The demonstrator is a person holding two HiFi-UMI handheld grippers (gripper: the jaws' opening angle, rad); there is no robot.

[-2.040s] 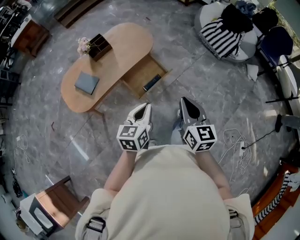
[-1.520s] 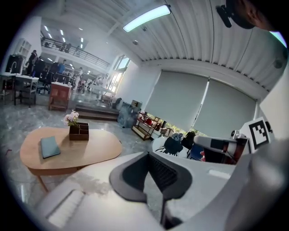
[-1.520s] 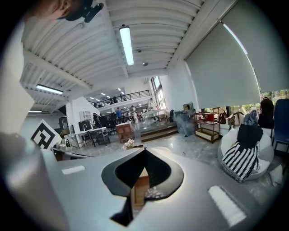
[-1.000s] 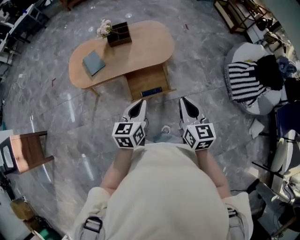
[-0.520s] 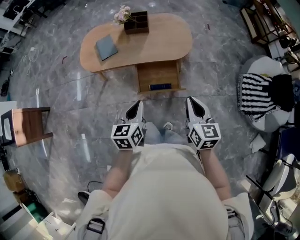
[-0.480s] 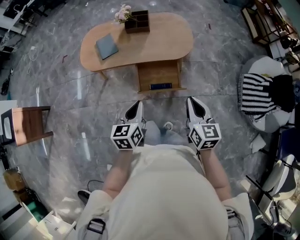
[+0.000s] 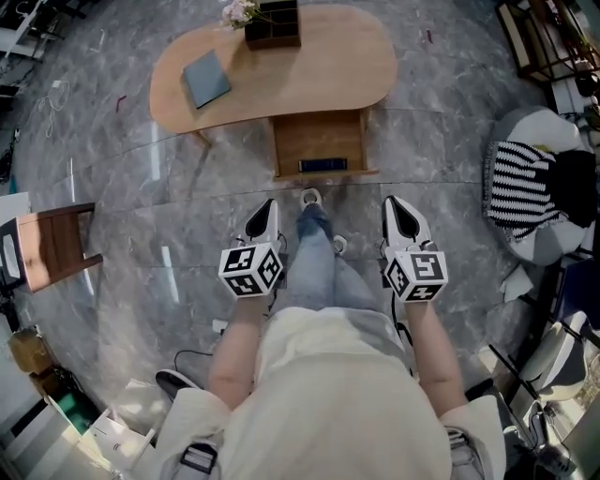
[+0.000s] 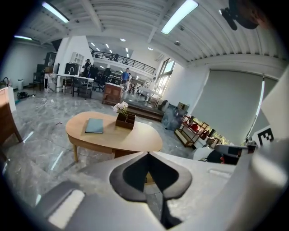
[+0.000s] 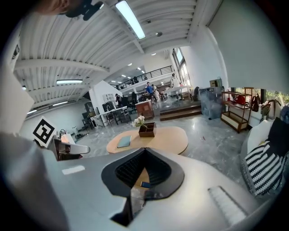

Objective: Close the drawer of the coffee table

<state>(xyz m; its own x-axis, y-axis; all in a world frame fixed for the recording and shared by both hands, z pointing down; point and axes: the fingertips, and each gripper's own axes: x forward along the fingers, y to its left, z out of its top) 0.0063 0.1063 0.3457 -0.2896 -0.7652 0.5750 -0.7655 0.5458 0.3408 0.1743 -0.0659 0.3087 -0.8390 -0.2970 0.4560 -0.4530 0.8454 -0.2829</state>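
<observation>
The oval wooden coffee table (image 7: 319, 70) stands ahead at the top of the head view. Its drawer (image 7: 319, 141) is pulled out toward me, with a dark blue flat object (image 7: 322, 165) near its front wall. My left gripper (image 7: 266, 208) and right gripper (image 7: 398, 206) hang side by side short of the drawer front, apart from it, both shut and empty. In the left gripper view the table (image 8: 113, 135) lies beyond the shut left gripper (image 8: 148, 154). Past the shut right gripper (image 9: 145, 150) in its own view, the table (image 9: 167, 137) and blue object (image 9: 145, 184) show.
A blue book (image 7: 206, 79) and a dark box with flowers (image 7: 272, 23) sit on the tabletop. My leg and shoe (image 7: 309, 199) reach forward between the grippers. A wooden chair (image 7: 52, 248) stands left, a beanbag with a striped cloth (image 7: 525, 187) right.
I have come closer and now face the open drawer squarely. Both grippers have sunk and moved forward. A leg has stepped out toward the drawer.
</observation>
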